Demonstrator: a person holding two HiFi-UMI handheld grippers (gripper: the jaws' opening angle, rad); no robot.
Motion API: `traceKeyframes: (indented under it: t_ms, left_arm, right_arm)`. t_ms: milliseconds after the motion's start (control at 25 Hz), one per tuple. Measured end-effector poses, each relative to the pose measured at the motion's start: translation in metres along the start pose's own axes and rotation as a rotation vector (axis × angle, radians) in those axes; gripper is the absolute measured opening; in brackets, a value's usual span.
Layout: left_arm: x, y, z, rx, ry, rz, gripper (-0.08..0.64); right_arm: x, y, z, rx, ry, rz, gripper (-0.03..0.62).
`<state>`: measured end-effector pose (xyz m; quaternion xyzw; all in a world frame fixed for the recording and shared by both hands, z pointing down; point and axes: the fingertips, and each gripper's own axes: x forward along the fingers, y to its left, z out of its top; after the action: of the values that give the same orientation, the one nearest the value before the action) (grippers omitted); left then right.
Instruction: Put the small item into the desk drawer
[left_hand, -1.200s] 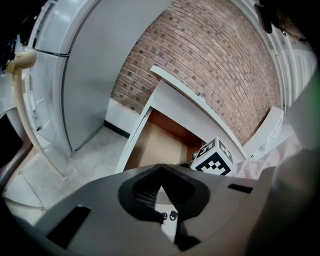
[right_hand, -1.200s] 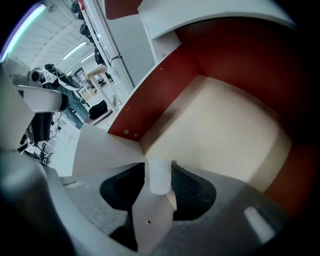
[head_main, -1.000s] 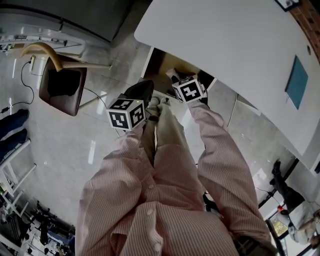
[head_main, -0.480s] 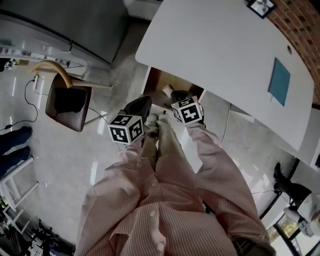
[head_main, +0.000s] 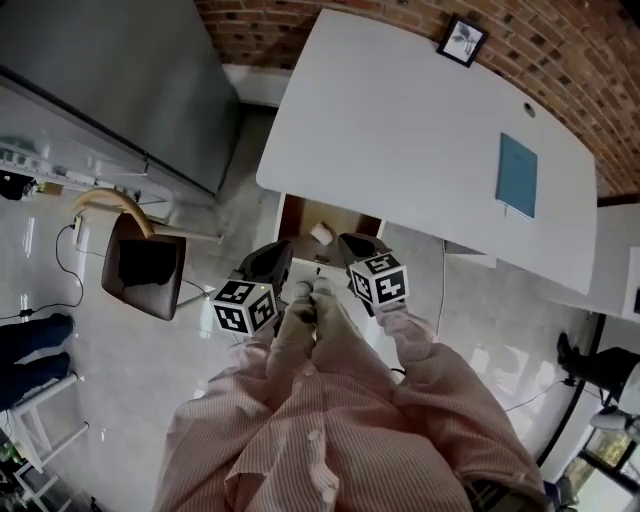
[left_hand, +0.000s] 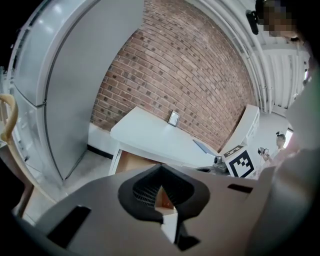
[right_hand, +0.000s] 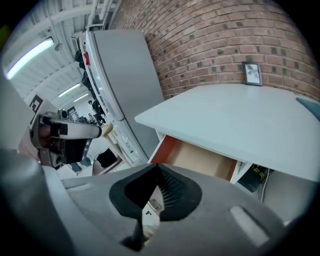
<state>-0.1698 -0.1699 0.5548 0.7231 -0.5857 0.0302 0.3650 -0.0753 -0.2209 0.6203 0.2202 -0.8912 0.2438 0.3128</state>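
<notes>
Your left gripper (left_hand: 163, 217) and right gripper (right_hand: 139, 220) are both closed on nothing. The small item (head_main: 321, 233) seems to lie in the open drawer (head_main: 300, 215); a careless shove could jam it.

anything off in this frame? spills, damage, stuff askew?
Nothing spilled or damaged. The only thing that stands out is the desk drawer, which is open with the small white item lying inside. On the desk, the teal notebook lies flat and the picture frame stands upright.

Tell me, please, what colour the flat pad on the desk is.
Teal; the pad shows best in the head view.
</notes>
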Motion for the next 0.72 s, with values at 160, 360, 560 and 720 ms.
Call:
traceKeyframes:
  t_ms: [160,360,560,720]
  left_arm:
    - [-0.007,-0.015,0.015,0.036,-0.027,-0.025,0.0]
    - [-0.016,-0.025,0.035,0.088,-0.072,-0.044,0.0]
    - [-0.028,-0.033,0.064,0.155,-0.128,-0.035,0.0]
    - [-0.039,-0.039,0.084,0.231,-0.165,0.001,0.0]
  right_arm:
    - [-0.021,0.005,0.019,0.045,-0.084,0.004,0.006]
    - [-0.046,0.014,0.046,0.052,-0.184,0.014,0.006]
    - [-0.076,0.02,0.081,0.037,-0.295,0.013,0.006]
    - [-0.102,0.02,0.104,0.028,-0.381,0.002,0.006]
